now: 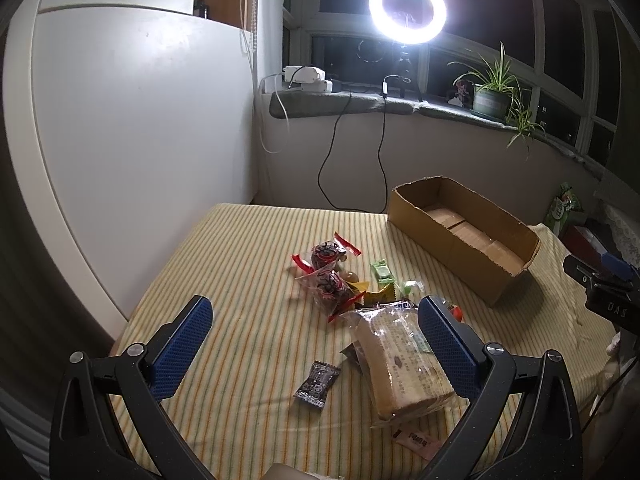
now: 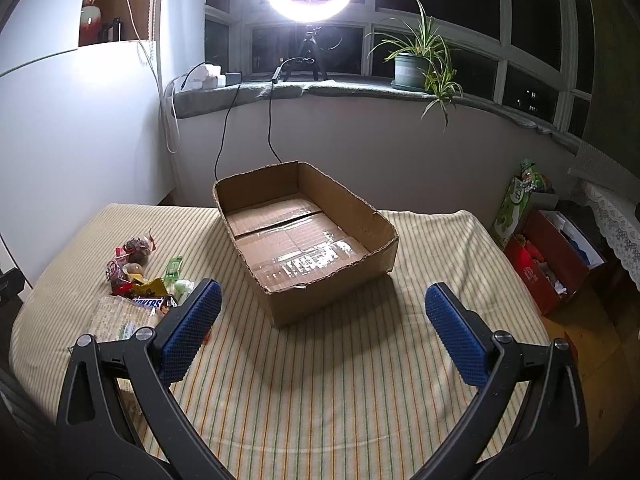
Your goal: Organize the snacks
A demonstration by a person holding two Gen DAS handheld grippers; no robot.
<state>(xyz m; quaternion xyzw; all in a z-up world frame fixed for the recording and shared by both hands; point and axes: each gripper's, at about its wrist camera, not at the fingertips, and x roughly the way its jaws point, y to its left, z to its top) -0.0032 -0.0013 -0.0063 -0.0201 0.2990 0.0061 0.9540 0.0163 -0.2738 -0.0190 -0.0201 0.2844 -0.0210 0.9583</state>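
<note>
The snacks lie in a loose heap on the striped cloth (image 2: 320,380), left of the box (image 2: 308,240), which stands empty with its top open. Nearest in the heap is a clear-wrapped cracker pack (image 1: 400,364). It looks light but brittle, and its film looks slick; a gentle squeeze across its long sides, near the middle, seems the safest hold. Beyond it, farther from the box's near corner, sit two crinkly bags (image 1: 326,270) with red ends, holding dark round pieces. They look soft and loose, best pinched by the bunched body and not the thin sealed edge. A small green packet (image 1: 382,270) lies between those bags and the box, and a chocolate bar (image 2: 150,303) rests against the pack's far end. A small black sweet (image 1: 317,384) lies alone on the side of the pack away from the box; it is flat and thin, so it would need a low, level pinch.

The left gripper (image 1: 316,328) hovers over the heap, angled down at the cloth, jaws wide apart and holding nothing, its right finger overlapping the cracker pack in view. The right gripper (image 2: 322,312) hangs in front of the box's near wall, jaws also wide apart and empty
</note>
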